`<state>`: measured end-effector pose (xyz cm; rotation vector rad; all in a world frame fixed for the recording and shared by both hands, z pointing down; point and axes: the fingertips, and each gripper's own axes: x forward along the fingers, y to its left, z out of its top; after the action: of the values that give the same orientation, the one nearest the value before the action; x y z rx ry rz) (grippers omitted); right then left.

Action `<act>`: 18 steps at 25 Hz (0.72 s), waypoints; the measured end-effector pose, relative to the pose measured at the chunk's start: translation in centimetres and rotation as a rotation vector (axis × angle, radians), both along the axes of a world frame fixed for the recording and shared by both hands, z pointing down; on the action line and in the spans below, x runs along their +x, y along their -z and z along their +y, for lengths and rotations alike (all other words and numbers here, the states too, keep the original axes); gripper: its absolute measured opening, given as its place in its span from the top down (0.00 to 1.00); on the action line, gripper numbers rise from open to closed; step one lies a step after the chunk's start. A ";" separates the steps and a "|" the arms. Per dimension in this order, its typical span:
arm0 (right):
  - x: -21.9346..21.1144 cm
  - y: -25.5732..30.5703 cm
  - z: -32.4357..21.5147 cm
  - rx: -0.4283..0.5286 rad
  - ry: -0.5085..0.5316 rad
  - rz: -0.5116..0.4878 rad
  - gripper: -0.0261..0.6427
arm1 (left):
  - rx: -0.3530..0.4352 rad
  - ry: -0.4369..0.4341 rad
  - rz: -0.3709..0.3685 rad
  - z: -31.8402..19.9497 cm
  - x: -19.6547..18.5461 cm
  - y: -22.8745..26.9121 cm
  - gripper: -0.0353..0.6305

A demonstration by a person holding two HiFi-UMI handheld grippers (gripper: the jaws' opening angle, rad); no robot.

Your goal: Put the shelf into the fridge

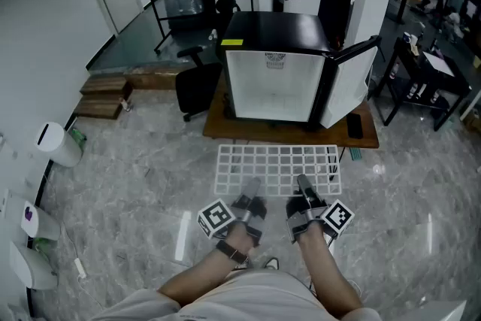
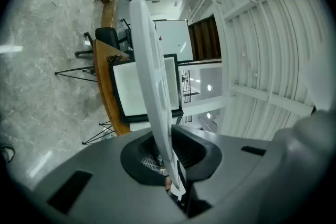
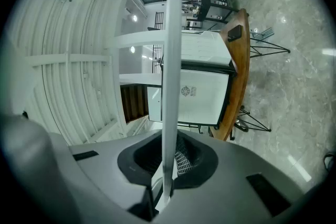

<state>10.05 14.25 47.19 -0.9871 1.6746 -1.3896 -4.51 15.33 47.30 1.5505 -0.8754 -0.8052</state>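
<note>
A white wire-grid shelf (image 1: 278,168) is held flat in the air in front of a small black fridge (image 1: 276,64), whose door (image 1: 352,80) stands open to the right. My left gripper (image 1: 248,190) is shut on the shelf's near edge, left of centre. My right gripper (image 1: 304,187) is shut on the same edge, right of centre. In the left gripper view the shelf (image 2: 153,86) runs edge-on out of the jaws toward the fridge (image 2: 144,89). The right gripper view shows the shelf (image 3: 170,97) edge-on too, with the fridge's white inside (image 3: 194,97) beyond it.
The fridge stands on a low wooden table (image 1: 289,130) with a dark phone-like thing (image 1: 355,125) on its right end. A black office chair (image 1: 197,83) sits left of the table. A black desk (image 1: 425,79) is at the right. Grey marble floor (image 1: 135,184) lies around me.
</note>
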 end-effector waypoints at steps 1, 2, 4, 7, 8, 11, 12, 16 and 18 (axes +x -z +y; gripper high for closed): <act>0.0 0.0 -0.1 0.000 0.000 -0.003 0.89 | 0.001 0.000 -0.002 -0.1 0.0 0.0 0.90; 0.0 0.0 -0.1 0.000 0.000 -0.005 0.89 | 0.002 0.001 -0.003 -0.1 0.1 -0.1 0.90; 0.1 0.0 -0.3 0.002 0.001 -0.006 0.89 | 0.003 0.001 -0.005 -0.3 0.1 -0.1 0.90; 0.1 0.0 -0.4 0.002 0.004 -0.008 0.89 | 0.002 0.003 -0.007 -0.3 0.1 0.0 0.90; 0.1 0.0 -0.4 0.002 0.005 -0.009 0.89 | 0.000 0.003 -0.007 -0.3 0.1 0.0 0.90; 0.1 -0.1 -0.2 -0.001 0.004 -0.016 0.89 | -0.002 0.002 -0.009 -0.2 0.1 0.0 0.90; 0.1 -0.2 -0.2 -0.003 0.002 -0.023 0.89 | -0.001 0.001 -0.011 -0.2 0.1 -0.1 0.90; 0.3 -0.2 -0.3 -0.009 -0.006 -0.051 0.89 | 0.003 -0.008 -0.016 -0.4 0.2 0.0 0.90; 0.5 -0.3 -0.2 -0.011 -0.004 -0.058 0.89 | 0.003 -0.006 -0.017 -0.3 0.5 0.0 0.90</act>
<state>10.51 14.06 47.46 -0.9470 1.6234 -1.4129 -4.06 15.01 47.29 1.5645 -0.8818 -0.7902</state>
